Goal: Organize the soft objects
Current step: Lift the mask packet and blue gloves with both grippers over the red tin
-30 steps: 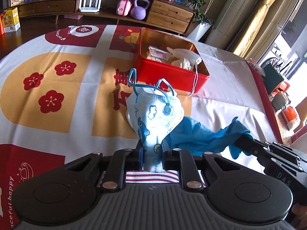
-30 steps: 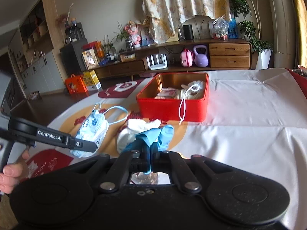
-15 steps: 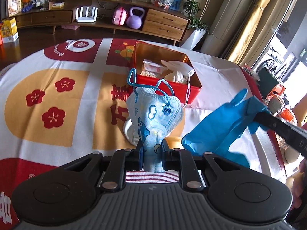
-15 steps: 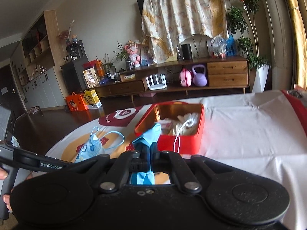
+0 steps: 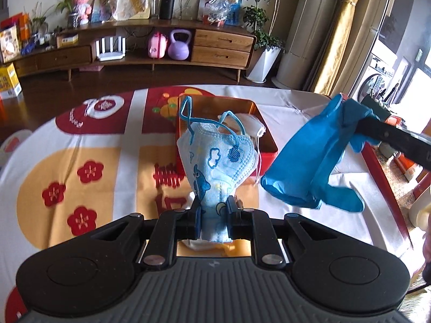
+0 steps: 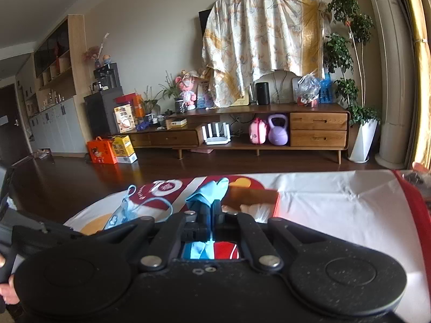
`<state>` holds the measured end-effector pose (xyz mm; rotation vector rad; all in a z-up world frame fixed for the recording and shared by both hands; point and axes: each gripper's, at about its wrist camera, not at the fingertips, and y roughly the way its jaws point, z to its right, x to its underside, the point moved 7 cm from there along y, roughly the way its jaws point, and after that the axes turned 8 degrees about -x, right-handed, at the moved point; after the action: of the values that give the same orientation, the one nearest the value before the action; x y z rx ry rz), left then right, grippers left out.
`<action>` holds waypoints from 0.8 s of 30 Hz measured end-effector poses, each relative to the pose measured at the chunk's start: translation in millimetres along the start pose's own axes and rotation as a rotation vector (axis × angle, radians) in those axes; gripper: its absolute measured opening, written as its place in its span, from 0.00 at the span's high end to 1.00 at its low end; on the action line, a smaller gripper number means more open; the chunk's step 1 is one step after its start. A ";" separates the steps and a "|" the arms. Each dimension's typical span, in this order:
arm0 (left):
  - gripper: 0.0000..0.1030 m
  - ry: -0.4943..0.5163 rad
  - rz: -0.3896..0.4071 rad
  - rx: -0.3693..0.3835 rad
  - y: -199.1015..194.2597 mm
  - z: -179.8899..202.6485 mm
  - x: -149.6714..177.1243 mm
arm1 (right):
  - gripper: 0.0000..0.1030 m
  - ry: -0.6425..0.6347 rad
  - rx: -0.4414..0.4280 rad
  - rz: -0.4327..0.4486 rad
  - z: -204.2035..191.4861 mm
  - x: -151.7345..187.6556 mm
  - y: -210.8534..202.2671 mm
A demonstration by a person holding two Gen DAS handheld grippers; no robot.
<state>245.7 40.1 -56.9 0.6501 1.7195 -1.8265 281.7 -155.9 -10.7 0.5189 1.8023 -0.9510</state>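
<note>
Left tongs pinch face mask, held aloft just short of red tin; tin lies straight ahead. Right tongs pinch blue glove, hanging right of tin. Left looks nearer; glove's long axis slants down toward surface.

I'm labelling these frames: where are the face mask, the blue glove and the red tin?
face mask [image 5: 215, 158], left wrist view, printed front panel
blue glove [image 5: 304, 161], left wrist view, hanging palm
red tin [image 5: 265, 140], left wrist view, right rim
</note>
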 end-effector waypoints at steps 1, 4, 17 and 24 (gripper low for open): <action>0.84 0.008 0.003 -0.003 1.4 1.2 -4.0 | 1.00 -0.005 0.006 0.003 2.0 -4.4 2.6; 0.83 0.038 0.008 -0.009 7.1 5.0 -15.0 | 0.99 -0.021 0.023 0.014 8.1 -18.6 11.2; 0.83 0.114 -0.014 -0.037 57.8 15.3 -53.6 | 0.99 -0.044 0.089 0.012 37.5 -39.6 67.5; 0.83 0.128 -0.050 -0.052 100.3 19.7 -69.2 | 0.99 -0.034 0.114 -0.005 55.9 -36.2 104.1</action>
<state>364.9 20.9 -82.6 0.7223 1.8747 -1.8021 402.5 -135.4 -27.6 0.5660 1.7266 -1.0641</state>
